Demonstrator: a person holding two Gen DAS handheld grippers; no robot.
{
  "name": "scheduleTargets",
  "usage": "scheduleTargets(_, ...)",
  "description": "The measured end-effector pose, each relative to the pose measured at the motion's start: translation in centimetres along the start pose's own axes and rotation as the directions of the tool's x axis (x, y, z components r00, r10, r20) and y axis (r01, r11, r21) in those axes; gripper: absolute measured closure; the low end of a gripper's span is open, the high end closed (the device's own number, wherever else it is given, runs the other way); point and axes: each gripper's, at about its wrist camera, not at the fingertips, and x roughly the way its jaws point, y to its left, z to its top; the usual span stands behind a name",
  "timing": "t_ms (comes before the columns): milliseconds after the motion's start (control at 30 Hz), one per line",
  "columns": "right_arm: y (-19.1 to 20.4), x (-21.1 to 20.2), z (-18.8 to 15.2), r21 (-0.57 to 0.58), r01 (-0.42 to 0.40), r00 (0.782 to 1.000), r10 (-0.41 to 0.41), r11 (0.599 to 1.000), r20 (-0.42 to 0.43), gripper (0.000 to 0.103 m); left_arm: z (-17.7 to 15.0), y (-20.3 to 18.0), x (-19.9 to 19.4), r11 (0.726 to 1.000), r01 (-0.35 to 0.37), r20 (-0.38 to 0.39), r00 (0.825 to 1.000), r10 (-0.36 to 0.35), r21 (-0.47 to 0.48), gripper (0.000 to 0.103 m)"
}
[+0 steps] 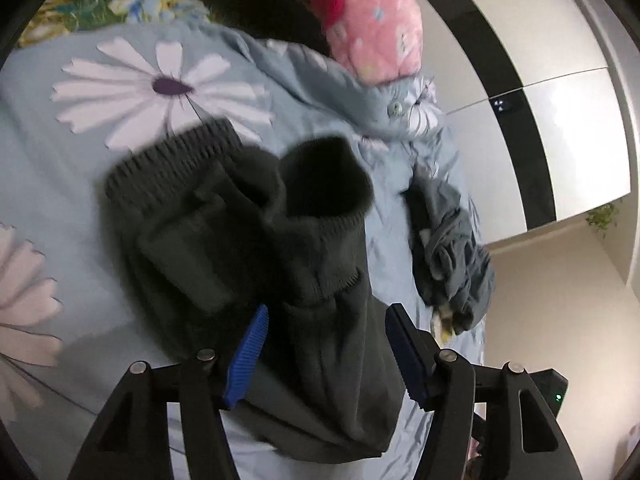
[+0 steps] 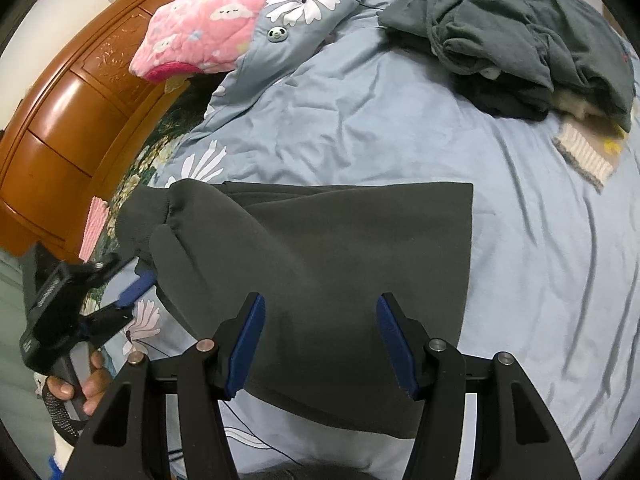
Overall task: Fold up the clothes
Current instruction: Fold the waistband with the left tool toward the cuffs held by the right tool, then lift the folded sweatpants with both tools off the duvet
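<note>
One dark grey fleece garment with ribbed cuffs (image 2: pixel 320 264) lies folded flat on the bed. One crumpled heap of slate-grey clothing (image 2: pixel 516 40) lies well apart from it; how many pieces the heap holds cannot be told. One small cream-and-grey striped knit piece (image 2: pixel 584 156) lies just beside the heap. One pink quilted pillow with cloud prints (image 2: pixel 200 32) sits near the one brown wooden headboard (image 2: pixel 60 120). One pale blue daisy-print bed cover (image 2: pixel 360 120) spreads beneath. Two black grippers with blue pads show: the right gripper (image 2: pixel 320 344) and the left gripper (image 1: pixel 324 354).
</note>
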Motion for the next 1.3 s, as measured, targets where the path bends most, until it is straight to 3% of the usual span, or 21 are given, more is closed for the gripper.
scheduleTargets(67, -0.2, -0.2, -0.1, 0.006, 0.003, 1.0, -0.003, 1.0, 0.001, 0.043, -0.1, -0.6, 0.5, 1.0, -0.005, 0.006, 1.0, 0.005, 0.003, 0.04)
scheduleTargets(133, -0.4, -0.3, -0.2, 0.01, 0.007, 1.0, -0.007, 1.0, 0.001, 0.043, 0.0, -0.9, 0.4, 1.0, -0.025, 0.016, 1.0, 0.025, 0.014, 0.058)
scheduleTargets(167, -0.5, -0.4, -0.3, 0.012, 0.008, 1.0, -0.008, 1.0, 0.002, 0.043, 0.1, -1.0, 0.5, 0.999, -0.037, 0.015, 0.999, 0.037, 0.018, 0.078)
scheduleTargets(233, -0.6, -0.5, -0.3, 0.017, 0.007, 1.0, -0.007, 1.0, 0.003, 0.043, 0.3, -1.4, 0.1, 0.998, -0.045, 0.019, 0.999, 0.045, 0.035, 0.087)
scheduleTargets(333, -0.7, -0.6, -0.4, 0.017, 0.004, 1.0, -0.004, 1.0, 0.009, 0.043, 0.3, -2.1, -2.3, 0.993, 0.04, 0.031, 0.999, -0.044, 0.111, 0.087)
scheduleTargets(400, -1.2, -0.3, -0.6, 0.022, 0.009, 1.0, -0.009, 1.0, 0.0, 0.043, 0.0, -1.2, -2.9, 0.989, -0.034, 0.037, 0.999, 0.029, 0.142, 0.087)
scheduleTargets(533, -2.7, 0.7, -1.0, 0.059, 0.025, 0.999, -0.023, 0.998, -0.029, 0.043, -0.9, 2.9, -2.3, 0.99, -0.124, -0.004, 0.992, 0.124, 0.065, 0.086)
scheduleTargets(767, -5.9, 2.4, -1.8, 0.152, 0.014, 0.996, 0.0, 0.988, -0.093, 0.043, -0.9, 3.8, -1.7, 0.983, -0.17, -0.042, 0.984, 0.173, 0.063, 0.077)
scheduleTargets(833, -6.7, 2.8, -2.0, 0.187, -0.009, 0.994, 0.028, 0.982, -0.101, 0.043, -0.7, 3.2, -2.2, 0.986, -0.158, -0.032, 0.987, 0.16, 0.048, 0.062)
scheduleTargets(867, -7.0, 2.9, -2.2, 0.2, -0.018, 0.994, 0.04, 0.98, -0.104, 0.043, -0.7, 2.9, -2.8, 0.986, -0.161, -0.003, 0.987, 0.161, 0.049, 0.042)
scheduleTargets(900, -7.2, 3.0, -2.2, 0.208, -0.025, 0.993, 0.048, 0.978, -0.105, 0.043, -0.6, 2.9, -3.0, 0.985, -0.168, 0.017, 0.986, 0.167, 0.048, 0.032)
scheduleTargets(1000, -7.5, 3.0, -2.3, 0.218, -0.05, 0.993, 0.073, 0.975, -0.097, 0.043, -0.3, 3.2, -3.6, 0.981, -0.19, 0.076, 0.98, 0.186, 0.042, 0.03)
scheduleTargets(1100, -7.8, 3.2, -2.3, 0.233, -0.083, 0.99, 0.107, 0.969, -0.091, 0.039, 0.3, 4.8, -2.6, 0.969, -0.246, 0.069, 0.967, 0.244, 0.016, 0.028)
scheduleTargets(1300, -9.2, 4.0, -2.2, 0.295, -0.165, 0.978, 0.195, 0.941, -0.075, 0.038, 1.8, 8.1, -0.9, 0.987, -0.155, 0.065, 0.985, 0.158, -0.043, 0.022)
